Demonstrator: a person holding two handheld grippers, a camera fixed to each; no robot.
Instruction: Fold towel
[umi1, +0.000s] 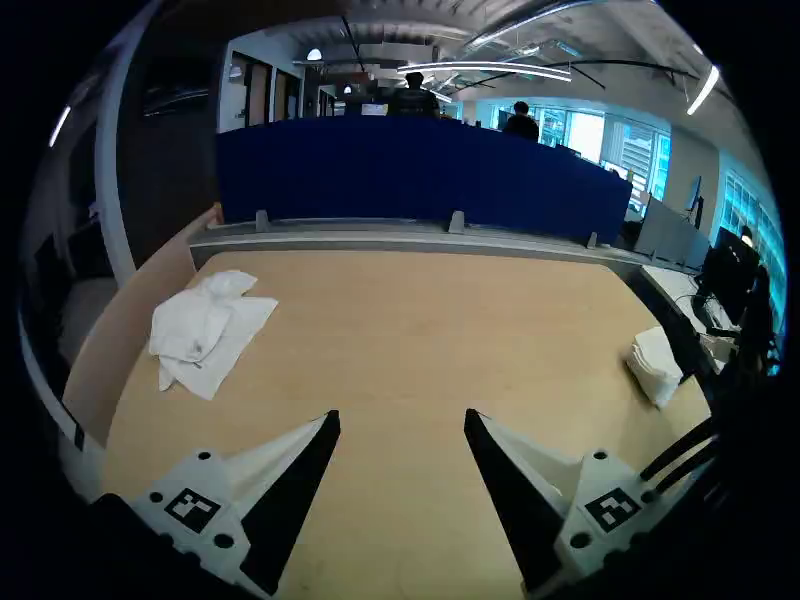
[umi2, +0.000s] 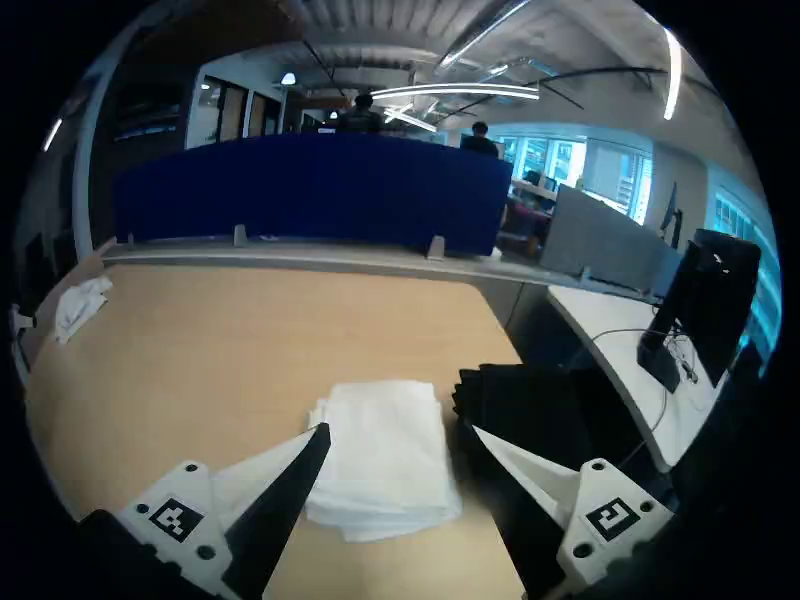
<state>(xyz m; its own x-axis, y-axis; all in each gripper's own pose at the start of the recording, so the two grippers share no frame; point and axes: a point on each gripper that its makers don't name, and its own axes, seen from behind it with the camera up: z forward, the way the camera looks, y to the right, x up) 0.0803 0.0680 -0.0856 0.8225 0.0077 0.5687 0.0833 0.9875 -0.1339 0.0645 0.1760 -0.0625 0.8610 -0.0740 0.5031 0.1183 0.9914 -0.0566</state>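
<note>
A crumpled white towel (umi1: 205, 335) lies unfolded near the far left corner of a wooden table (umi1: 420, 330) in an open-plan office, well apart from the left gripper (umi1: 400, 412). That gripper's fingers are spread wide and hold nothing.

In the right gripper view, the right gripper (umi2: 396, 430) is just as wide open. Its tips sit on either side of a neat stack of folded white towels (umi2: 385, 460) at the table's right edge, and it clamps nothing. A pile of black folded material (umi2: 530, 405) lies just beside the stack.

The likeliest trouble is at that stack. If the right gripper closes or swings sideways, it could rumple the finished folds or push them off the nearby edge.

The crumpled towel poses a second hazard. Its layers are bunched together, so a pinch in the wrong spot may catch several plies instead of a single corner, and the towel would drag across the table rather than spread flat. It also sits close to the left rim, where a clumsy pull could send it over.
</note>
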